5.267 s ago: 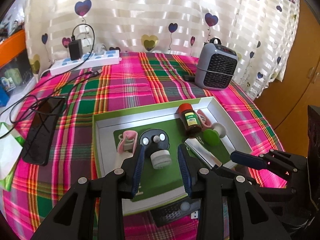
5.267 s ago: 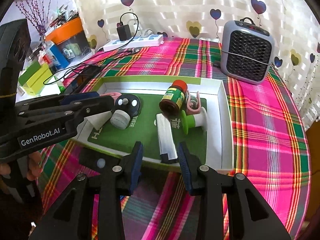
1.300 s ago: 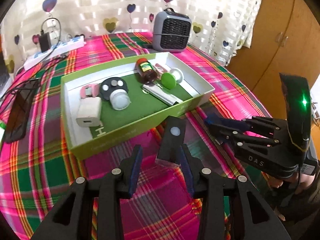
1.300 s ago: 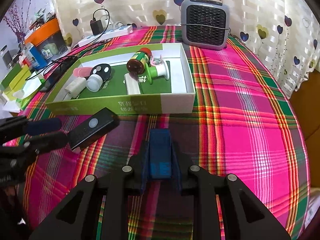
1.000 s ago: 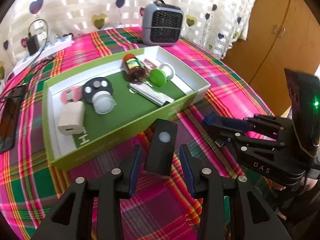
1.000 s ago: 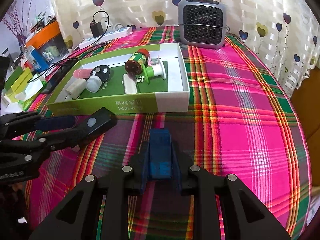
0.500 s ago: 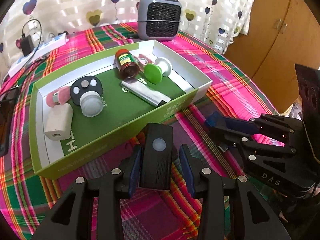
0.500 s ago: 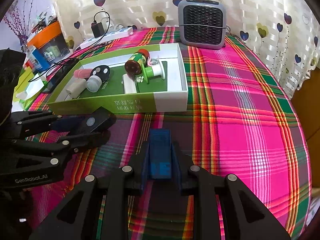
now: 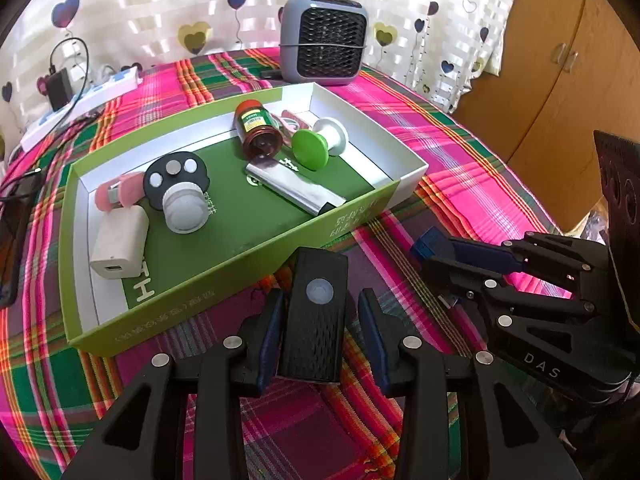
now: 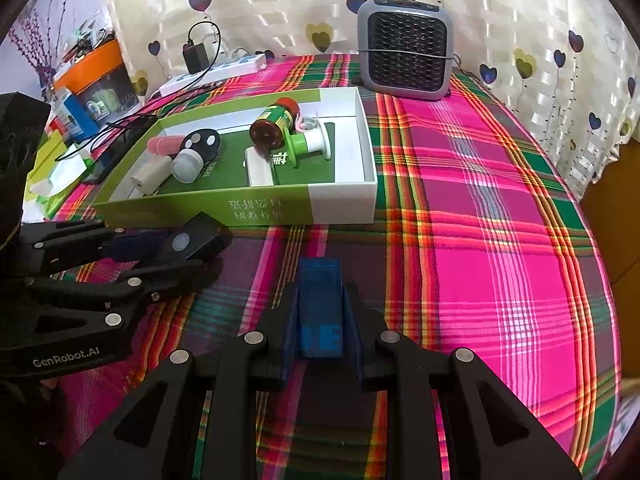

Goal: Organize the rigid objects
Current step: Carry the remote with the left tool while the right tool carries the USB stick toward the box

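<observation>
A black remote-like device [image 9: 316,312] with a round grey button lies on the plaid cloth, just in front of the green and white box [image 9: 240,264]. My left gripper [image 9: 320,304] straddles it with its jaws closing. The left pad is at the device's edge and a gap shows at the right pad. My right gripper [image 10: 320,300] is shut on a small blue block [image 10: 320,280], held above the cloth to the right of the device. In the box lie a brown bottle [image 9: 256,130], a green spool [image 9: 312,150], a silver bar [image 9: 292,192] and a white charger [image 9: 118,246].
A grey fan heater [image 9: 323,38] stands behind the box. A power strip [image 9: 80,100] with cables and a dark phone [image 9: 12,232] lie at the left. A wooden cabinet [image 9: 560,80] is beyond the table's right edge. Bare pink plaid cloth [image 10: 500,220] stretches right of the box.
My left gripper has come forward over the black device, which now lies between its fingers, and the jaws have narrowed. The right gripper keeps still with the blue block.
</observation>
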The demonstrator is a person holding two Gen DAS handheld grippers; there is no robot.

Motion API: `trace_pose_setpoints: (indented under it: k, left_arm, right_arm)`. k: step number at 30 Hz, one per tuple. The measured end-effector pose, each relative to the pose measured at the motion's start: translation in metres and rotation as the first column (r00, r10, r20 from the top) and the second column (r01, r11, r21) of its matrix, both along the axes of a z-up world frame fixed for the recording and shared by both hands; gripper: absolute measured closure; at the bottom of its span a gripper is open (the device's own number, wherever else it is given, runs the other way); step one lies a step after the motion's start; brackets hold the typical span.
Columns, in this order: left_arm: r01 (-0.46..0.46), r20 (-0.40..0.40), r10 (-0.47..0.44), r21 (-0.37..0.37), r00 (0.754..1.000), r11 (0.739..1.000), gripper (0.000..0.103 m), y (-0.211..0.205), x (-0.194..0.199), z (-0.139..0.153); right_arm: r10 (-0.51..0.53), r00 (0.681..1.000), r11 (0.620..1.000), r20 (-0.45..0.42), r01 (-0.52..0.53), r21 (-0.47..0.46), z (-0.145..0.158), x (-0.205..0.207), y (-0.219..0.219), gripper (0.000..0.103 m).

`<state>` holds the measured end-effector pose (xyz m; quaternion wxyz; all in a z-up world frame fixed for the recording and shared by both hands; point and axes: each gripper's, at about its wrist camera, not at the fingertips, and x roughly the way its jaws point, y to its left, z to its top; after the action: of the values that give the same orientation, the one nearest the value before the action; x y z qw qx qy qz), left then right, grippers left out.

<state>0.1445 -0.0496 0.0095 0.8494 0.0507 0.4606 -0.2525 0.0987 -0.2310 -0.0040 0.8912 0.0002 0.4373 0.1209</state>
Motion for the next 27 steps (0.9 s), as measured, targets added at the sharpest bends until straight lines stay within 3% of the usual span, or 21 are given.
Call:
trace_pose_setpoints:
  k: [13, 27]
  left_arm:
    - [-0.016, 0.004, 0.016, 0.002, 1.0, 1.0, 0.076, 0.0036, 0.0011, -0.0001]
    - [-0.017, 0.004, 0.017, 0.0, 1.0, 1.0, 0.076, 0.004, 0.0, -0.0001]
  right_arm:
    - [0.0, 1.0, 1.0, 0.001, 0.0, -0.001, -0.0004, -0.0006, 0.001, 0.08]
    - [0.0, 1.0, 1.0, 0.001, 0.0, -0.001, -0.0003, -0.001, 0.0015, 0.08]
